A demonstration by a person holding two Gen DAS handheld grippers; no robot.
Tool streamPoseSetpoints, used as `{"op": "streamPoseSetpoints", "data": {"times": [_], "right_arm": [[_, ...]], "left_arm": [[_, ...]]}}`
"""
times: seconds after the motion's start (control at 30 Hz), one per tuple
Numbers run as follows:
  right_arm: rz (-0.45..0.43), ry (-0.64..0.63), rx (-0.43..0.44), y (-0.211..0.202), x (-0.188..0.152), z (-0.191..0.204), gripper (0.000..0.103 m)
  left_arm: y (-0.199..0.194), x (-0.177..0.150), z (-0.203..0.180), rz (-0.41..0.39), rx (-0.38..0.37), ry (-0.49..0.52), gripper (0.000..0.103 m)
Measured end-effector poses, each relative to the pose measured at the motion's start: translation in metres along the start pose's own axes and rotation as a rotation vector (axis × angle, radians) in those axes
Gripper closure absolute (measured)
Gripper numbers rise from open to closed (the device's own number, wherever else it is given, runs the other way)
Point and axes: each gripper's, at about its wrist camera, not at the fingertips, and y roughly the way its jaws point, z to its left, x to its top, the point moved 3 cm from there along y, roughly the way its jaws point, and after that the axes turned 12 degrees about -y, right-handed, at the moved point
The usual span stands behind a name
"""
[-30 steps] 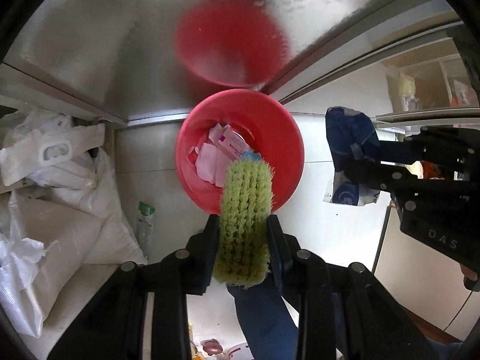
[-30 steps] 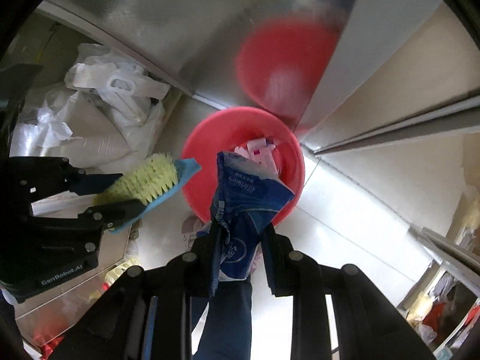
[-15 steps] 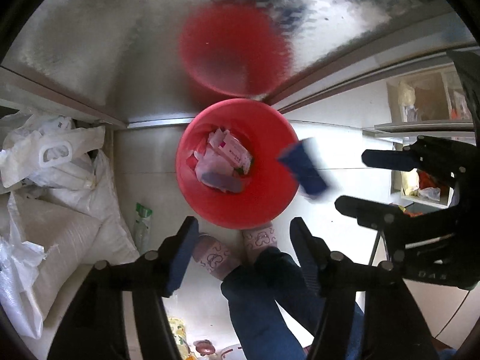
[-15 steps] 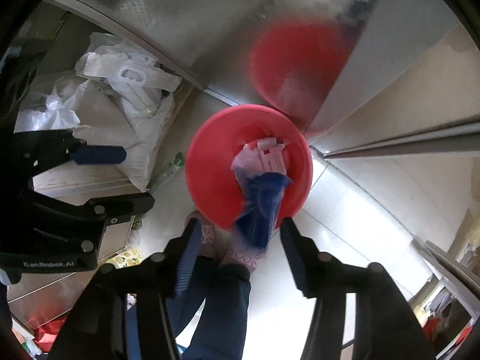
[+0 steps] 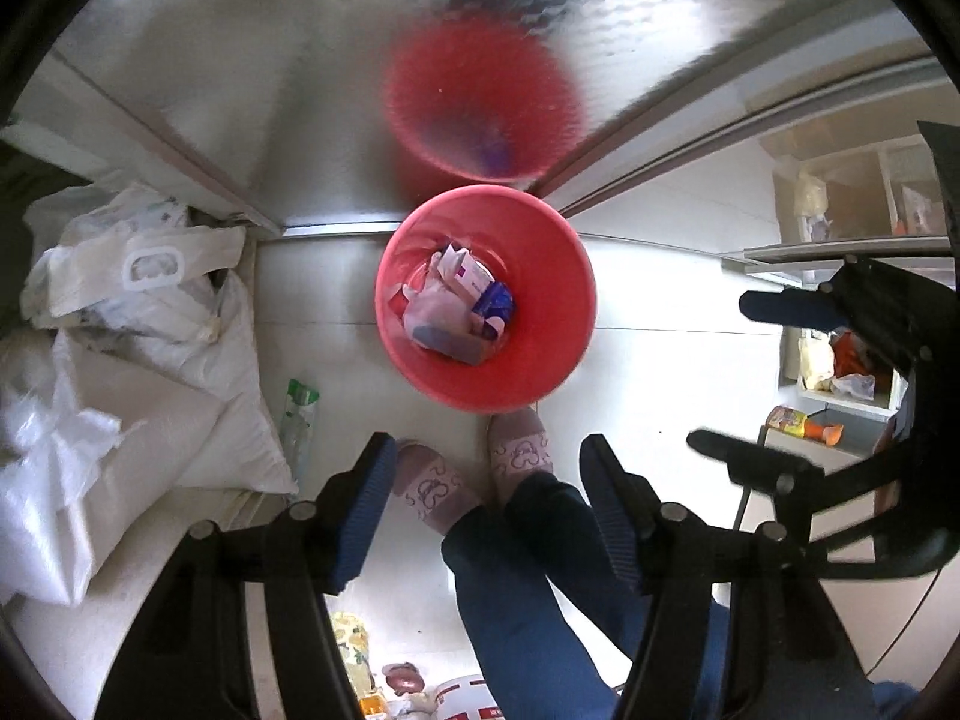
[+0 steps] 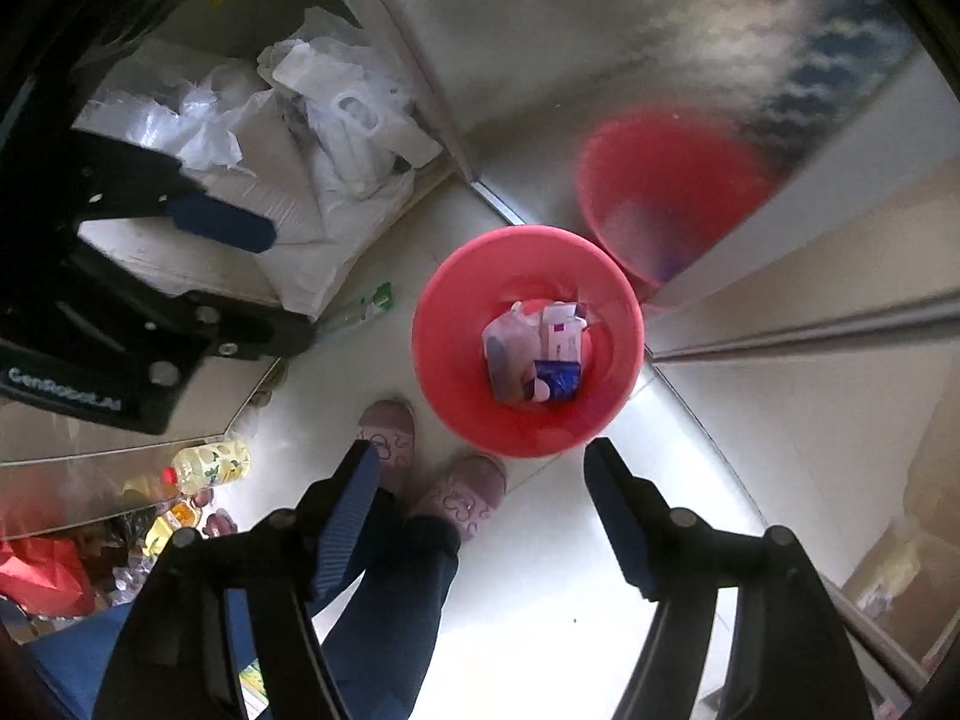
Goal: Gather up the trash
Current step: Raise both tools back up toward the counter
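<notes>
A red bin [image 5: 558, 276] stands on the white floor against a shiny metal panel; it also shows in the right wrist view [image 6: 618, 312]. Inside lie white and pink wrappers [image 5: 456, 276], a blue packet [image 6: 558, 378] and a brush lying back-up [image 5: 447, 339]. My left gripper [image 5: 486, 450] is open and empty, high above the bin. My right gripper [image 6: 480, 456] is open and empty too, also above the bin. Each gripper shows in the other's view, the right one [image 5: 750, 372] and the left one [image 6: 282, 282].
White sacks and plastic bags [image 5: 138, 324] pile up left of the bin. A plastic bottle [image 5: 297, 414] lies on the floor beside them. The person's slippered feet [image 5: 468, 468] stand just before the bin. An oil bottle [image 6: 210, 468] and clutter sit at lower left. Shelves [image 5: 852, 210] stand at right.
Both grippers opened. The green brush fell from the left gripper and the blue packet from the right; both now lie in the red bin.
</notes>
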Motion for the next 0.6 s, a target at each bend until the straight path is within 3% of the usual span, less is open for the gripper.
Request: {"op": "streamPoseSetpoints", "data": {"times": [0.1, 0.37, 0.6], "right_arm": [[-0.016, 0.029, -0.022, -0.024, -0.004, 0.003, 0.034], [-0.086, -0.056, -0.052, -0.107, 0.007, 0.041, 0.010], [-0.138, -0.037, -0.057, -0.178, 0.010, 0.062, 0.003]], "left_arm": [[-0.025, -0.013, -0.004, -0.015, 0.000, -0.011, 0.042], [-0.116, -0.046, -0.026, -0.081, 0.031, 0.042, 0.042], [-0.200, -0.069, -0.036, -0.152, 0.062, 0.055, 0.042]]}}
